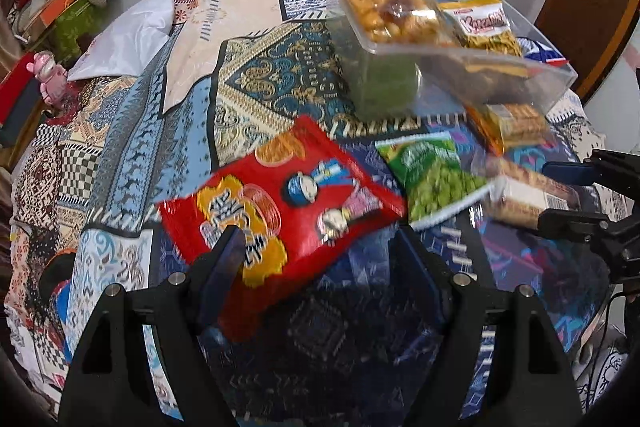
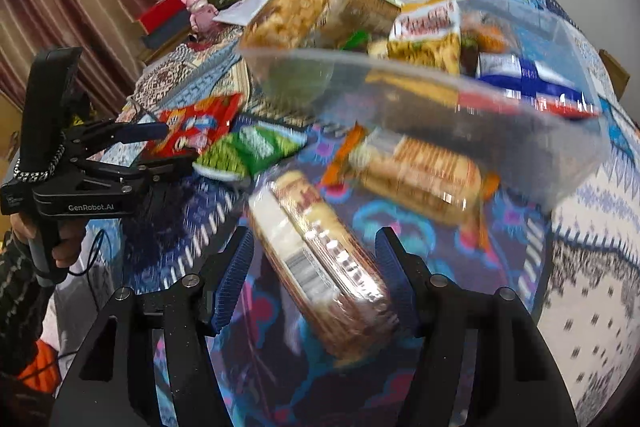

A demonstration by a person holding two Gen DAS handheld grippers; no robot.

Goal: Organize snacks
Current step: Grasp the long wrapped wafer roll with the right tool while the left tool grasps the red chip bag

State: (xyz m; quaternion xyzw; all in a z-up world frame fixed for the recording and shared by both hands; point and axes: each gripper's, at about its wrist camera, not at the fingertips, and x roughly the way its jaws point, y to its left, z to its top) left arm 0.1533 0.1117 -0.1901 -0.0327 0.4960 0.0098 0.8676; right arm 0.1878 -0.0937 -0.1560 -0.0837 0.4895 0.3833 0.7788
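Task partly complete: several snacks already sit in the clear bin point(image 2: 520, 155) ahead of the fingers, while the open left gripper point(image 1: 320, 259) straddles the red bag point(image 1: 280, 203), the open right gripper point(image 2: 316, 267) straddles a cracker pack point(image 2: 320, 259), and the green bag point(image 1: 436, 179) remains loose.

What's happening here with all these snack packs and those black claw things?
A person is sorting snacks on a patterned tablecloth with two handheld grippers. The left gripper has its jaws open around a red snack bag. The right gripper has its jaws open around a clear cracker pack. A clear plastic container behind already holds several snacks.
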